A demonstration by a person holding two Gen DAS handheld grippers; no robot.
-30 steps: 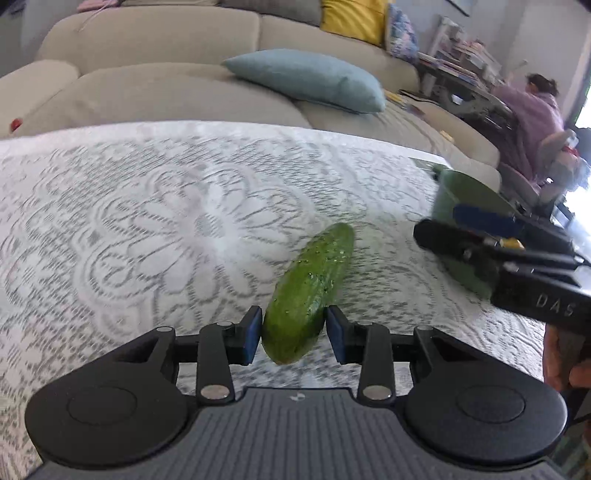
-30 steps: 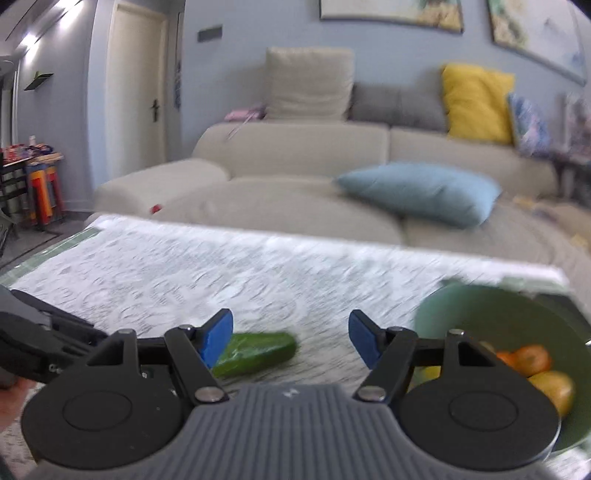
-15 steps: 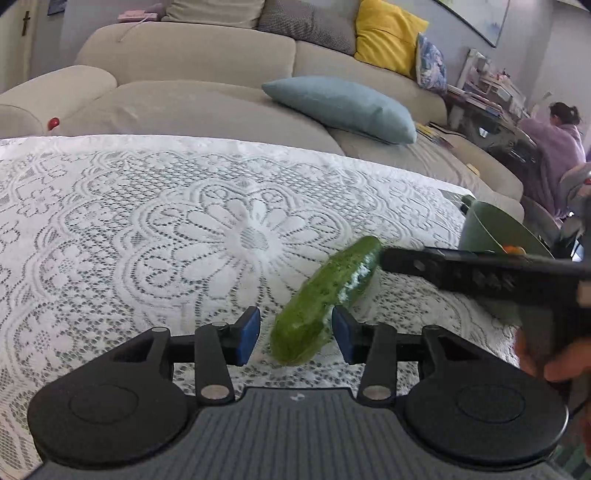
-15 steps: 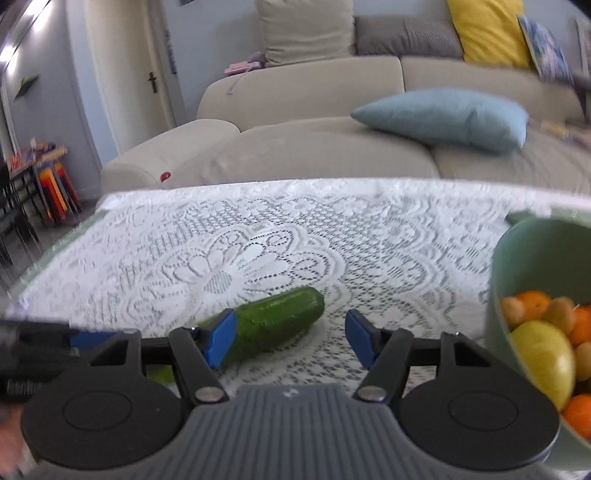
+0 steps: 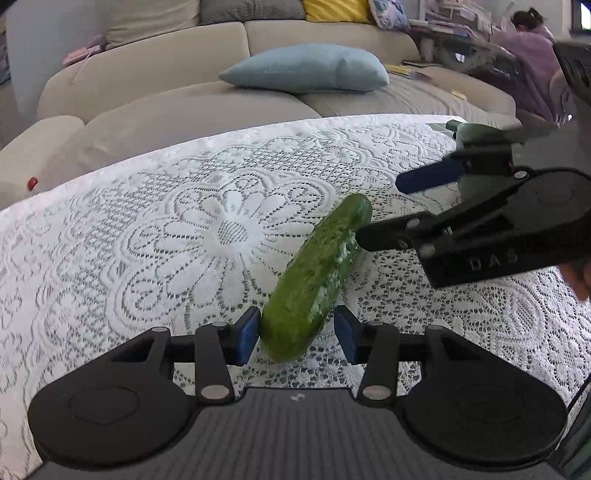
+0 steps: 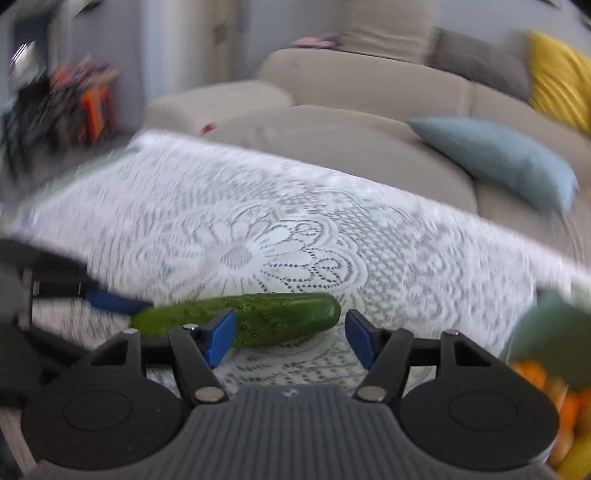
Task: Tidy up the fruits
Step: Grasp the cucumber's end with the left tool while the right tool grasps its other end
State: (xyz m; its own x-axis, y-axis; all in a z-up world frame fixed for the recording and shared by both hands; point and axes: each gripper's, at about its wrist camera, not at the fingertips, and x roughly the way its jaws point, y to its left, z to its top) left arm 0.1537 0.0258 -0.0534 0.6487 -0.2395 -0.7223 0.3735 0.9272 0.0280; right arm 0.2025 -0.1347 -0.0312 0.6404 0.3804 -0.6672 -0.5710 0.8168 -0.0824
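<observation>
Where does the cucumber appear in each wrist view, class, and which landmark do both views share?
Left wrist: the cucumber runs diagonally from bottom centre toward upper right.
Right wrist: it lies crosswise, low centre-left.
Shared landmark: the blue cushion on the sofa.

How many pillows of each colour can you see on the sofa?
Light blue pillow: 1
Yellow pillow: 1
Grey checked pillow: 1
Beige back cushion: 1
Blue patterned pillow: 1
Total: 5
</observation>
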